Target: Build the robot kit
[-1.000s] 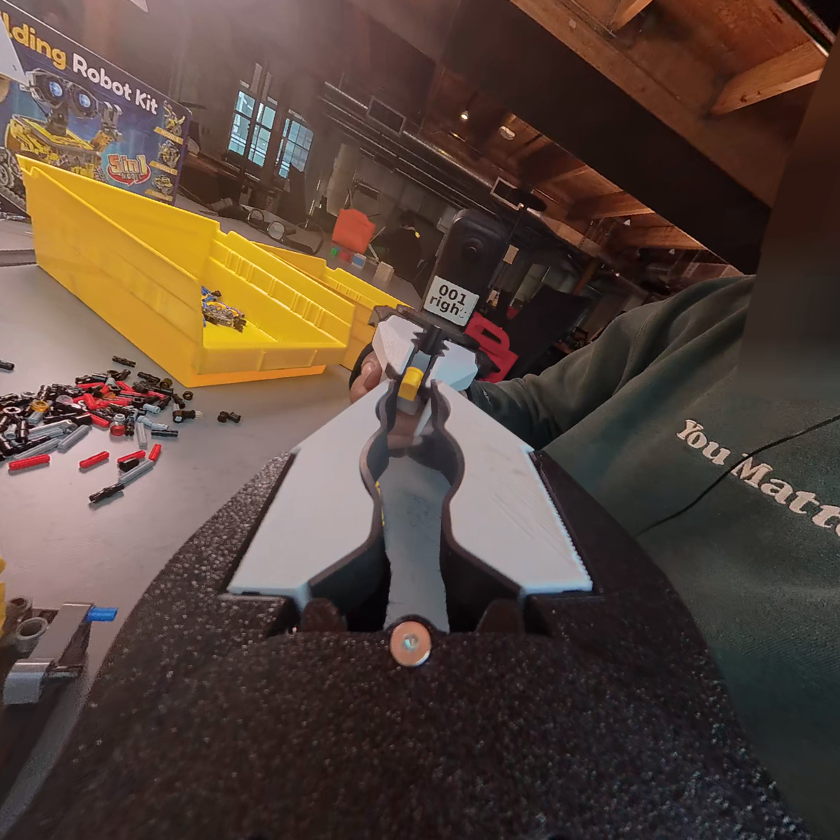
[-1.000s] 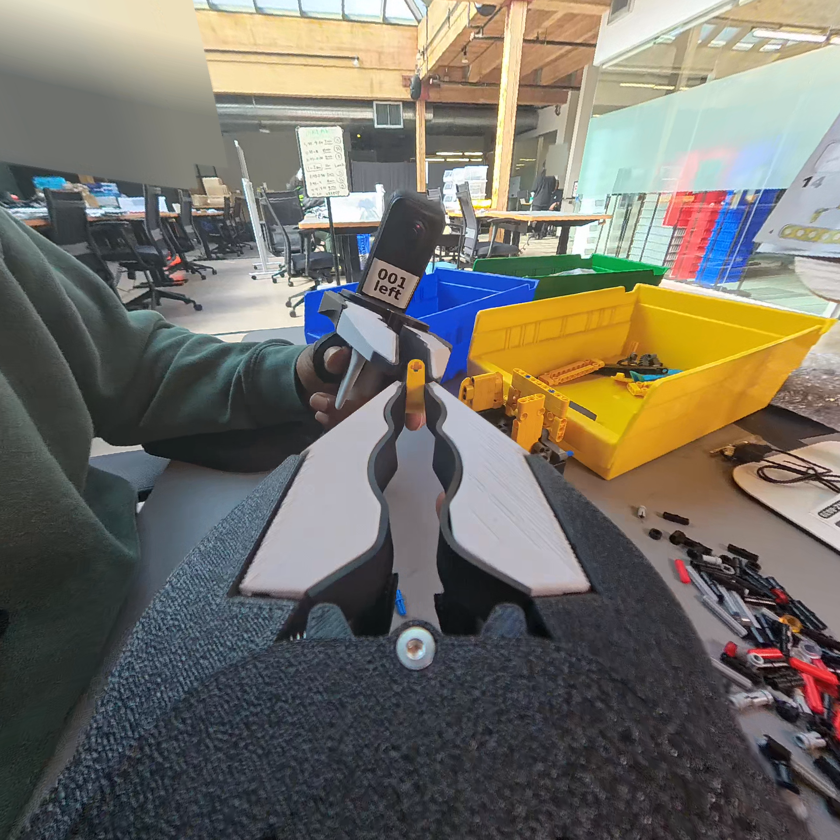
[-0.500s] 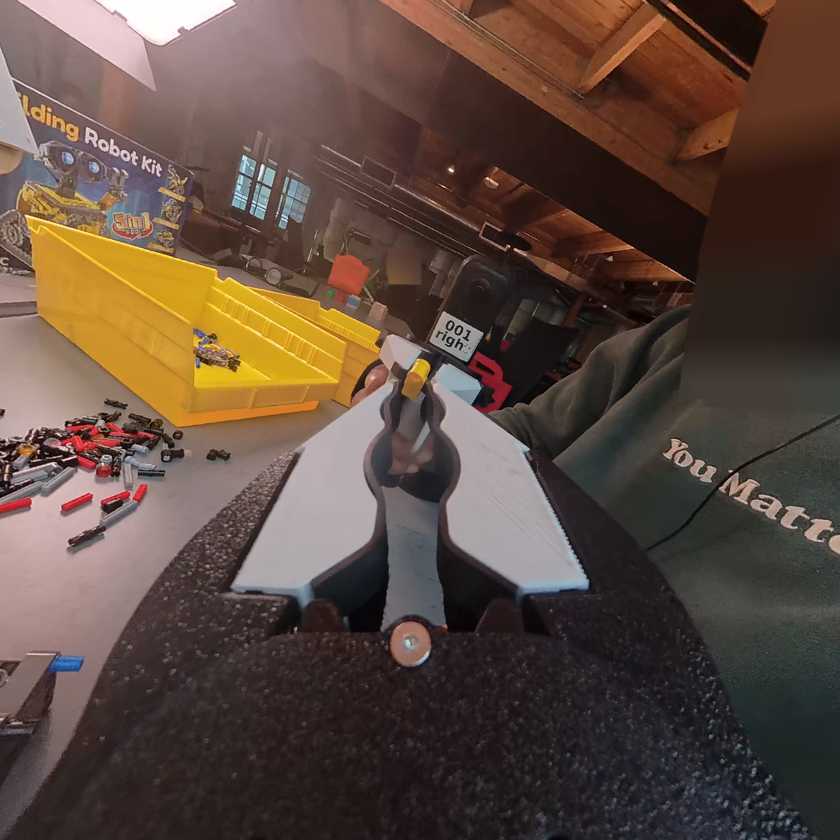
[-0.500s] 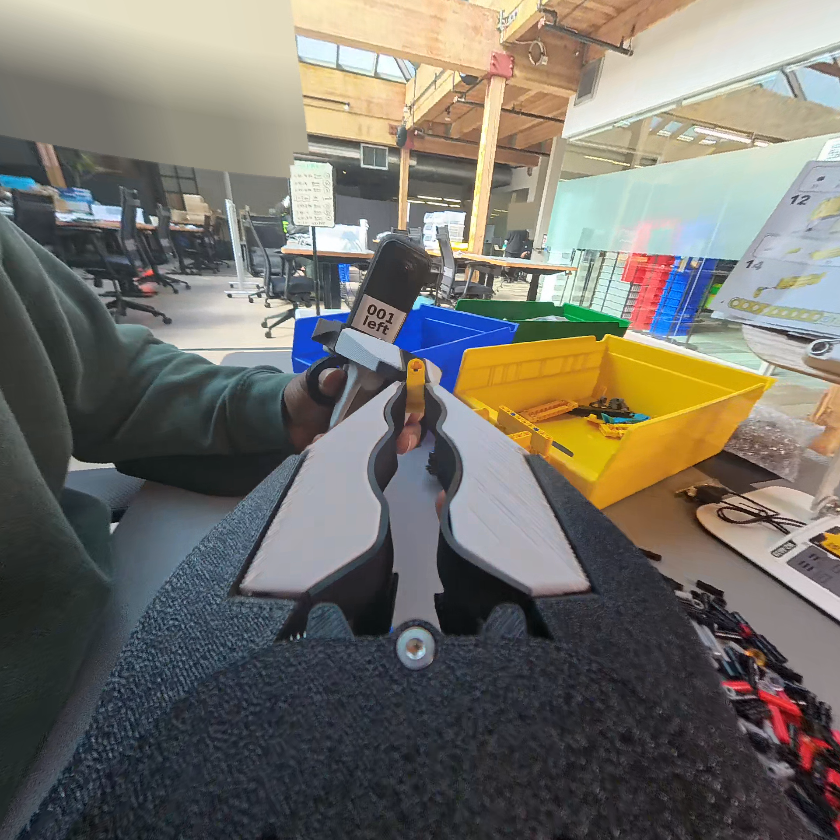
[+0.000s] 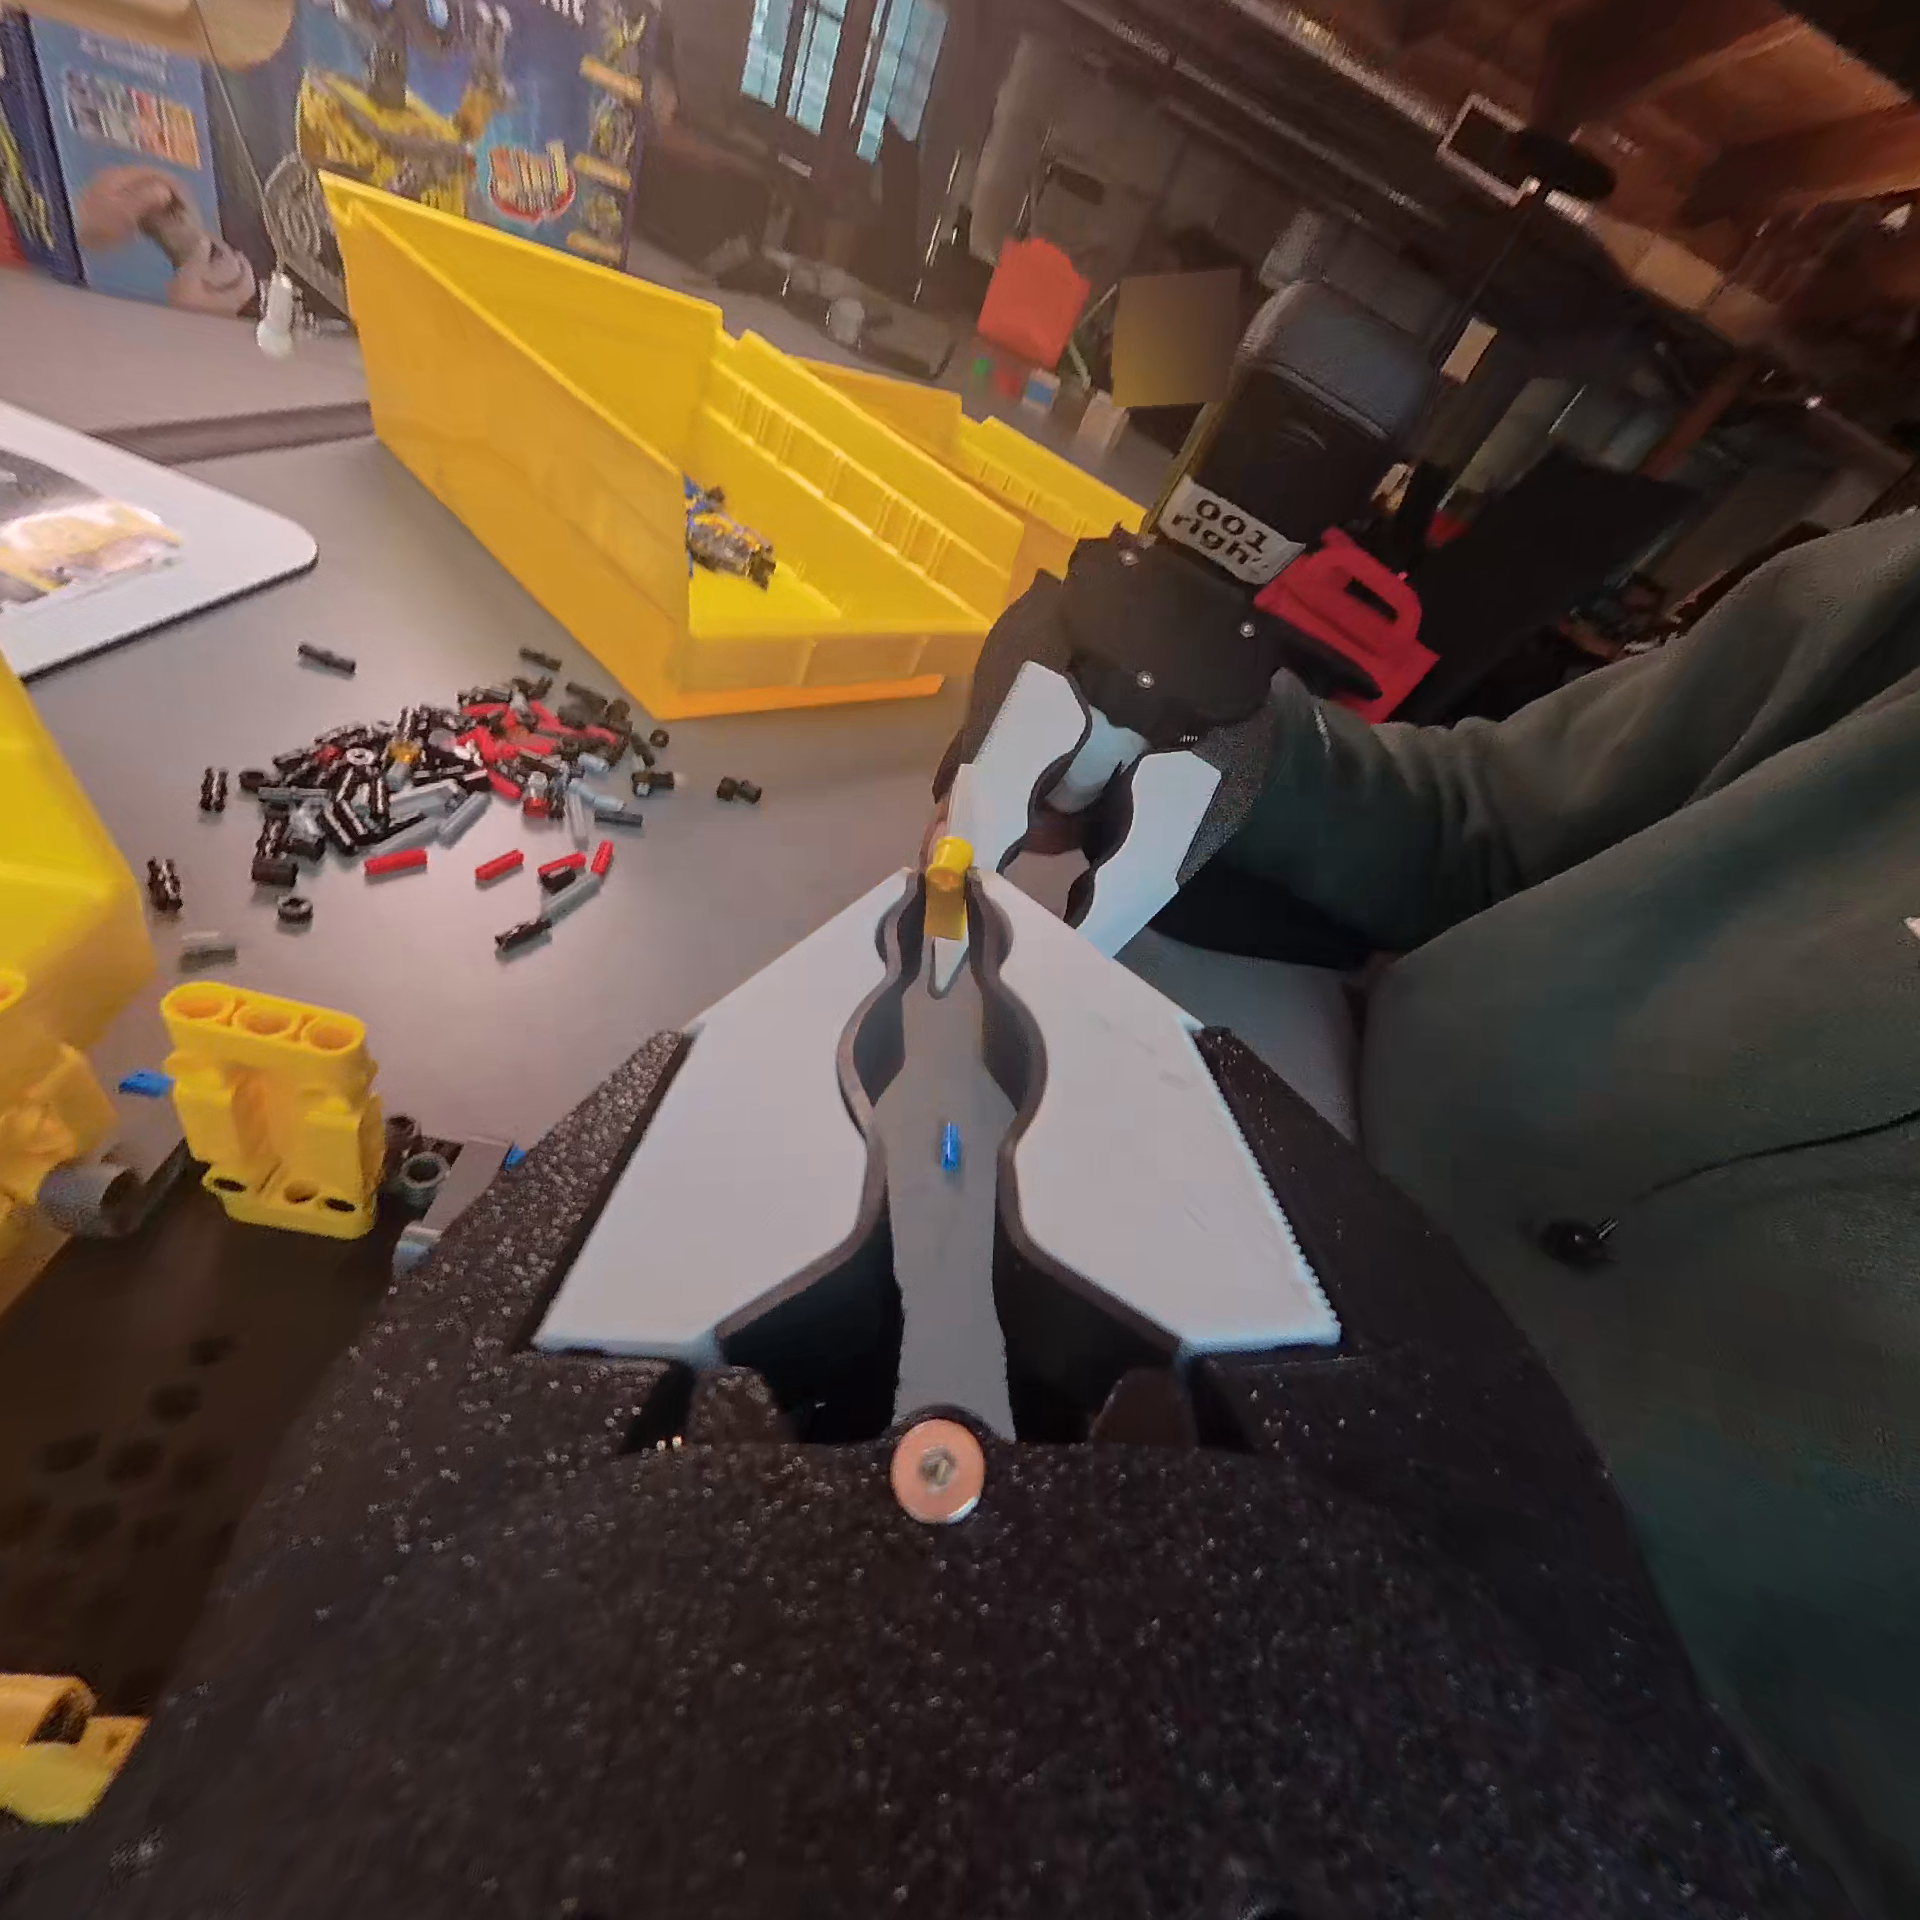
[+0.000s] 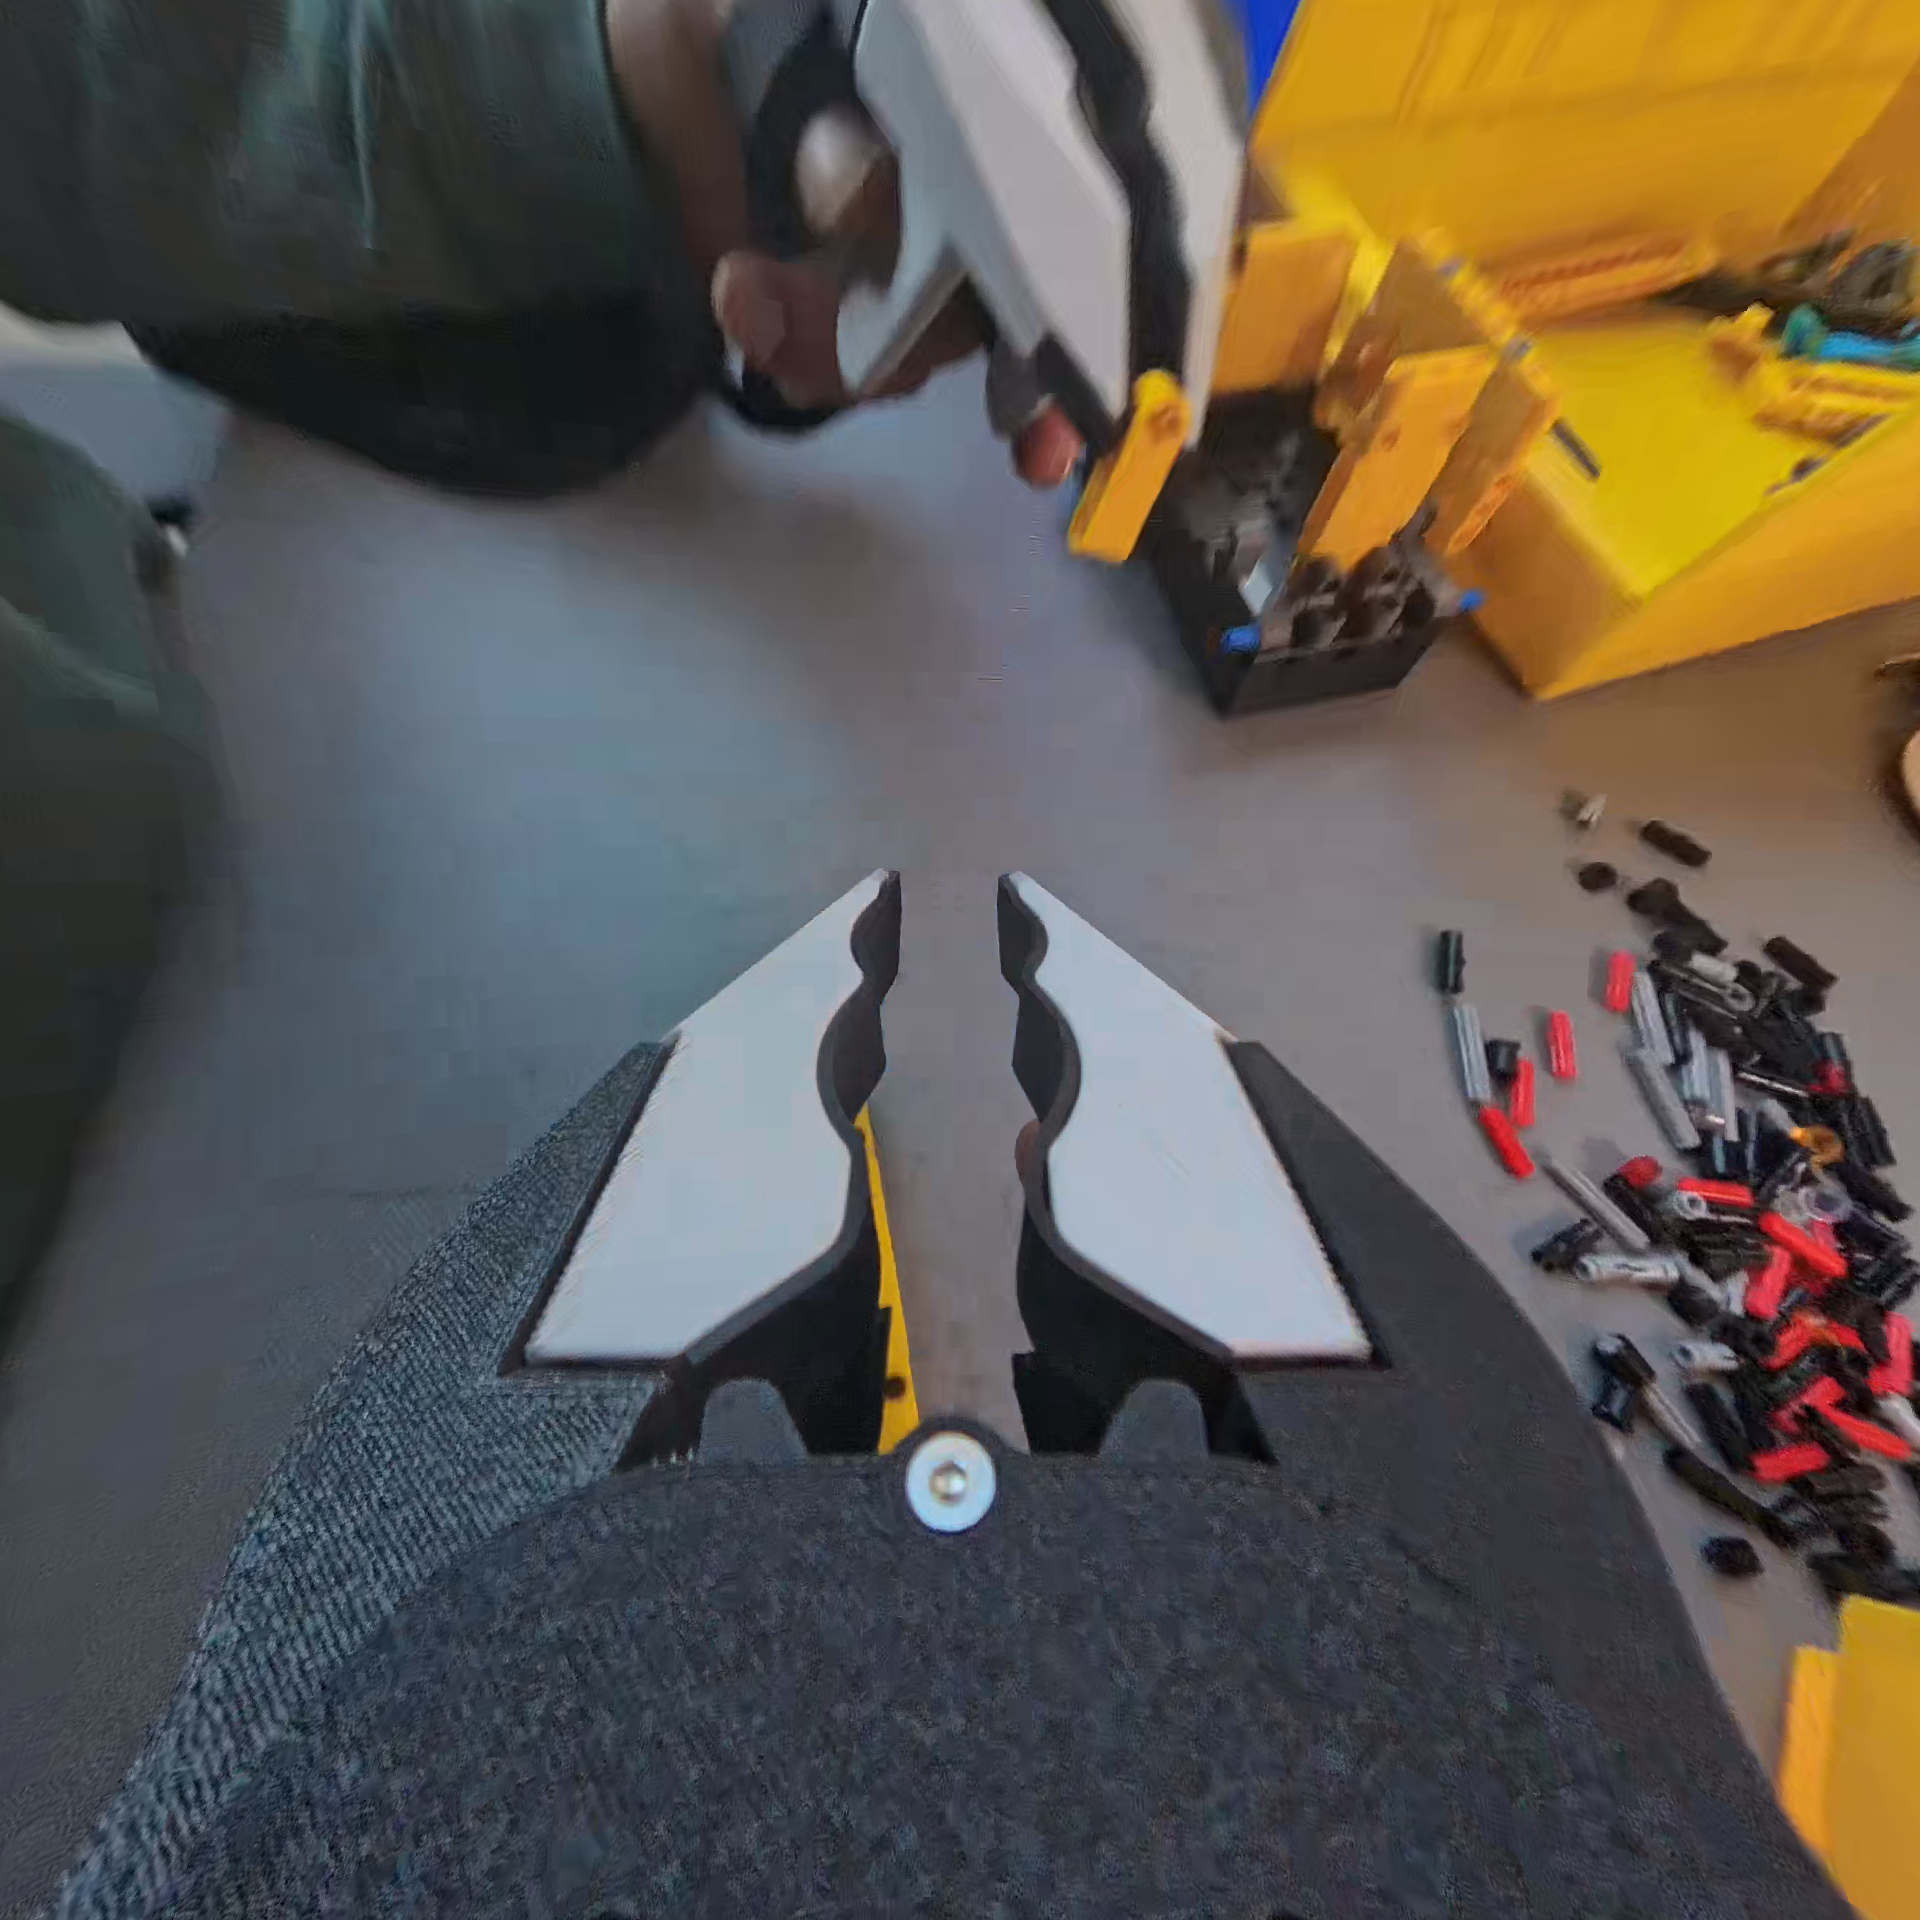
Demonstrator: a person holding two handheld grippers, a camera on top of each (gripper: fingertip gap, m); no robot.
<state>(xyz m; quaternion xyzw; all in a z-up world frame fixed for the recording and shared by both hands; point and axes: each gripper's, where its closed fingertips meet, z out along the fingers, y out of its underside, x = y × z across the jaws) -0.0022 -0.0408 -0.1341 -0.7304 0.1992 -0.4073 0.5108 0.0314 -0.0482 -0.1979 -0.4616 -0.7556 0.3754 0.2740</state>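
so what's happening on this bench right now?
A person holds a gripper in each hand. The left gripper is shut on a small yellow connector piece, held above the grey table. The right gripper is open and empty over bare table. Loose black and red pins lie near a yellow bin and a partly built yellow-and-black model.

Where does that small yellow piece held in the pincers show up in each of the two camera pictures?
Left wrist view: the yellow piece sits just above the middle, pinched at the tips of the left gripper.
Right wrist view: the same piece is in the upper middle, blurred, hanging from the left gripper far off; the right gripper is open and empty.
Shared landmark: the heap of small black and red parts on the grey table.
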